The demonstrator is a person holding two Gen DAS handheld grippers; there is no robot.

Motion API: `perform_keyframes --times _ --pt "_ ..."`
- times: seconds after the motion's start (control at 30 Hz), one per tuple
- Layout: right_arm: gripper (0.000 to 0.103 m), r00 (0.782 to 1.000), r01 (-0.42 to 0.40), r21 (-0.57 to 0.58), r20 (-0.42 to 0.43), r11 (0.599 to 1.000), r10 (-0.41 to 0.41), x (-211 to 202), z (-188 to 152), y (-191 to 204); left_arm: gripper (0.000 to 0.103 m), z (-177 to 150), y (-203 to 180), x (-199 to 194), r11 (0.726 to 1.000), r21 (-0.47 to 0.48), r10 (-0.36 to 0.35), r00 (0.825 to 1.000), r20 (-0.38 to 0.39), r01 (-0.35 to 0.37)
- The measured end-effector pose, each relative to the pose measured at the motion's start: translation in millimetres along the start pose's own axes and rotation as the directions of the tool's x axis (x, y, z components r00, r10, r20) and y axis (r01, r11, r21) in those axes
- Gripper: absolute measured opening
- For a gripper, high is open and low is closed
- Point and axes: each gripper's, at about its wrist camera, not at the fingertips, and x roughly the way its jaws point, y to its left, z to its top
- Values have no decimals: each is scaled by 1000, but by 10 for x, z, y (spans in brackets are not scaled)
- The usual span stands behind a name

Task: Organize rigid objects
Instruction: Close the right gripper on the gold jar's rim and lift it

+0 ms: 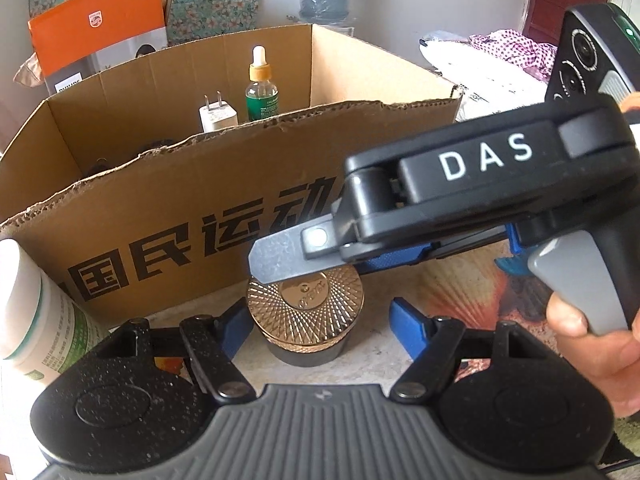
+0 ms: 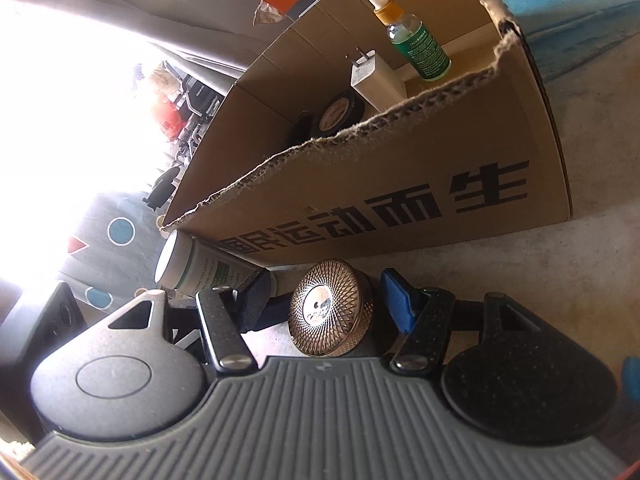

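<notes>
Left wrist view: the jar (image 1: 305, 314), gold patterned lid on a black base, stands on the table (image 1: 360, 364) just in front of the box (image 1: 168, 216). It sits between the blue pads of the left gripper (image 1: 320, 322), whose jaws stand apart; a gap shows on each side of the jar, wider on the right. The right gripper (image 1: 400, 258) reaches in from the right above the jar, its metal finger (image 1: 276, 254) crossing the far edge of the lid; from here its jaws cannot be judged. "DAS" is printed in white on its black body. A hand (image 1: 600, 344) grips its grey handle. Large black Chinese characters run along the box front. Inside stand a dropper bottle (image 1: 261, 88) with a green label and a white plug (image 1: 218, 116). A white bottle (image 1: 36, 312) with small green print stands at left. Behind the box, an orange carton (image 1: 100, 20) bears a Philips shield.

Right wrist view: the jar (image 2: 330, 306) lies between the right gripper (image 2: 326, 300) pads, jaws apart, neither pad clearly pressing it. The box (image 2: 400, 184) front reads "运动而生". The dropper bottle (image 2: 416, 36), plug (image 2: 376, 76) and a black round tin (image 2: 340, 114) are inside; the white bottle (image 2: 196, 268) stands at the box's left corner.
</notes>
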Motion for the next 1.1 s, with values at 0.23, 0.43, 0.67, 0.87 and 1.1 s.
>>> perform_keyframes --times 0.23,0.43,0.67,0.87,1.1 --pt "62 1000 8 7 8 1000 -8 -42 -28 -18 75 1 -57 -9 1000 9 -14 1000 -2 14" --pt "62 1000 16 14 17 1000 -16 -103 -70 -53 75 1 -133 -30 999 25 -26 1000 0 26" --pt "62 1000 20 27 22 999 -21 -165 -139 -92 75 4 -204 -50 999 36 -32 999 3 32" --pt "62 999 27 33 29 999 -28 -213 -177 -124 75 -3 -269 -58 998 45 -39 999 3 38" --pt "63 999 36 33 38 999 -38 -242 -208 -117 75 0 -325 -60 998 48 -45 999 1 45"
